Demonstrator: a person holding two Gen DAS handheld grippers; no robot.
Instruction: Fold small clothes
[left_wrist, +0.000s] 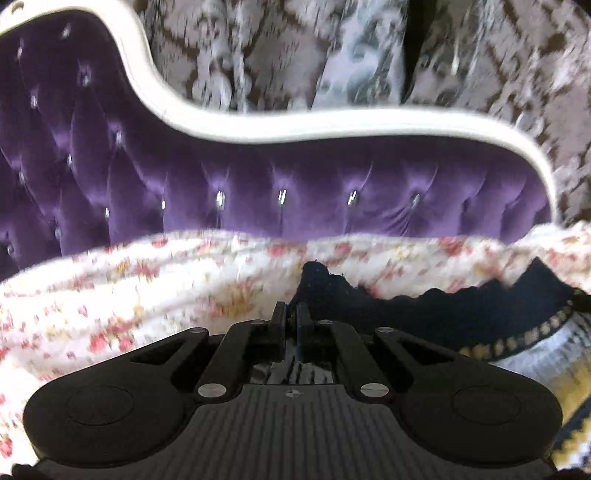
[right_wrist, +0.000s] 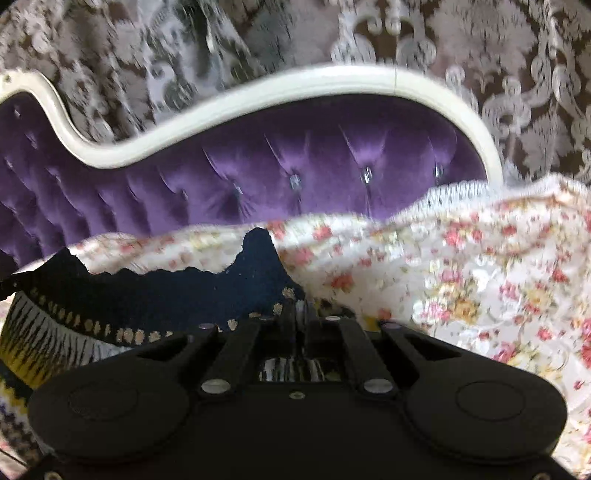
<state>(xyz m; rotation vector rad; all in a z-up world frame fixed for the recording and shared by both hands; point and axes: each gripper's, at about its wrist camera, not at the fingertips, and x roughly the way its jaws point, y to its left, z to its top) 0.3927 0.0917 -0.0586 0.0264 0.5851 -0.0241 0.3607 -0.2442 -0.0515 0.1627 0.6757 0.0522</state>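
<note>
Both grippers pinch the dark knit garment's top edge, lifted over the floral bedspread.

The left gripper (left_wrist: 291, 314) and right gripper (right_wrist: 300, 314) are clamped narrow on the knit garment (right_wrist: 177, 295), at 12 o'clock of each. Thin corner bites could slip, dropping the edge onto the bedspread (right_wrist: 461, 280) and skewing the fold.

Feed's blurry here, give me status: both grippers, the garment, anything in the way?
Left gripper and right gripper: jaws shut on navy knit garment. Its top edge raised over floral bedspread. Nothing in the way.
</note>
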